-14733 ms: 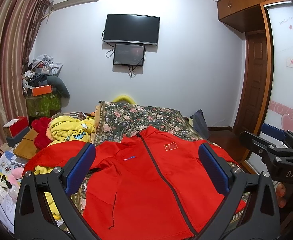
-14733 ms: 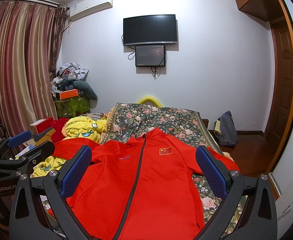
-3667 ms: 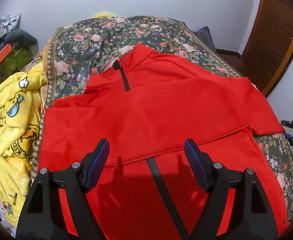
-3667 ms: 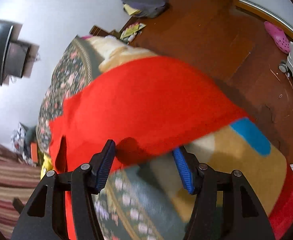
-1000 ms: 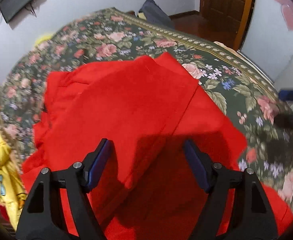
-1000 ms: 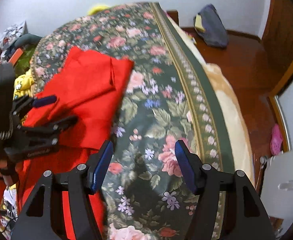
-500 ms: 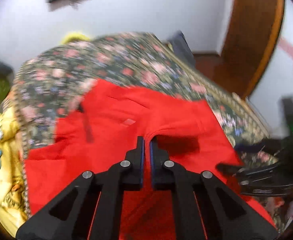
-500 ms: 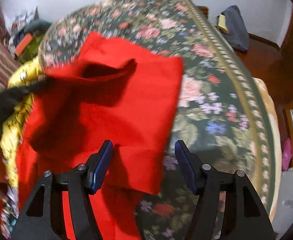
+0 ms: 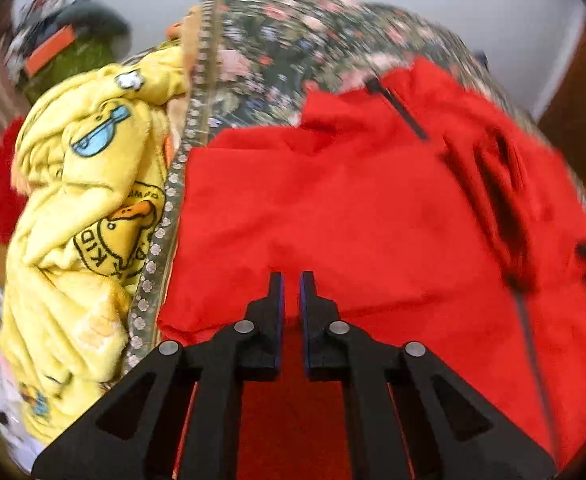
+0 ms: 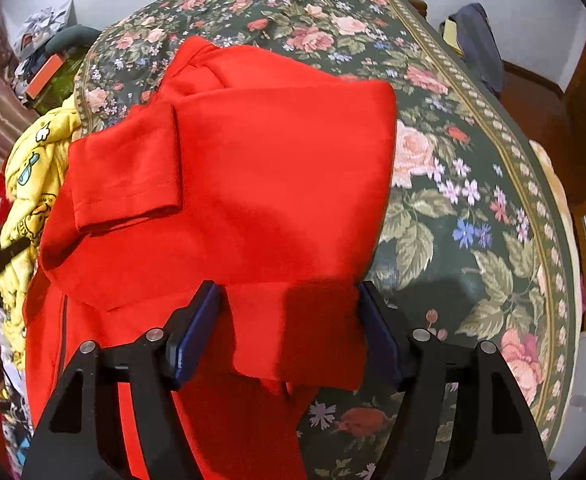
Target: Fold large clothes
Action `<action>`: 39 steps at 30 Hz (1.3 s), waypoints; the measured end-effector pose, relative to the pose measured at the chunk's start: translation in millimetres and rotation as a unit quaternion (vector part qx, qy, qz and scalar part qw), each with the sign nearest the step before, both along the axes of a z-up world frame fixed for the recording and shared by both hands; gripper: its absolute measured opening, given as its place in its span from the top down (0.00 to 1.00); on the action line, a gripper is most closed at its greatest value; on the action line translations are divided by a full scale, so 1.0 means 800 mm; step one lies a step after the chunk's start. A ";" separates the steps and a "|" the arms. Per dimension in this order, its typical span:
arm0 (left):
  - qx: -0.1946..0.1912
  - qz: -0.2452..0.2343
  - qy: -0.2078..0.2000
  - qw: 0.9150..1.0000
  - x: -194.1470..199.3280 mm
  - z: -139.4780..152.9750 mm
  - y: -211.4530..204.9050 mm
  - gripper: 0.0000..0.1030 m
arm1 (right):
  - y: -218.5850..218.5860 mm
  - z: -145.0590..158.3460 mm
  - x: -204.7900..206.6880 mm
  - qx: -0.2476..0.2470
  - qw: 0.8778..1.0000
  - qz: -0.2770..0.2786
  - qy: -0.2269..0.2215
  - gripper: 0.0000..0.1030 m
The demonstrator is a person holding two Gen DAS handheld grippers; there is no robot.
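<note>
The jacket (image 10: 253,168) is red and lies on the bed (image 10: 473,168), partly folded, with a sleeve (image 10: 125,176) laid across its top. My left tool (image 9: 289,292) is pinched almost tight, and a red edge sits right at its tips. I think it grips a thin bit of the jacket there, but the view is blurry, so I cannot be sure. My right tool (image 10: 289,320) is spread wide and holds nothing. A loose flap (image 10: 297,332) of the jacket sits between its two sides.

Here is what I think could go wrong. If the left tool has only a tiny bit of cloth, a quick pull could make it slip out, and the fold would flop back. If I pull too hard to one side, the sleeve could slide off and the neat part would get messy. The jacket's near end seems to hang over the bed's edge, so its weight could drag the whole thing down. The yellow blanket (image 9: 81,200) lies just beside the jacket, and a wide sweep could catch it. The right tool could also grab two layers at once.
</note>
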State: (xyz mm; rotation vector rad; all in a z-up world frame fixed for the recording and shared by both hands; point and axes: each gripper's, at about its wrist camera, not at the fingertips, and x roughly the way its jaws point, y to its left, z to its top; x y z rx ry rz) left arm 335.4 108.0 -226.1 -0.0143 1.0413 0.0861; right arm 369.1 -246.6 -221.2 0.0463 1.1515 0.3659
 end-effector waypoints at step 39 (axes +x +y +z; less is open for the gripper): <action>0.047 -0.207 -0.060 0.975 0.181 0.033 -0.230 0.92 | 0.009 -0.008 -0.013 -0.007 0.999 0.032 -0.027 0.21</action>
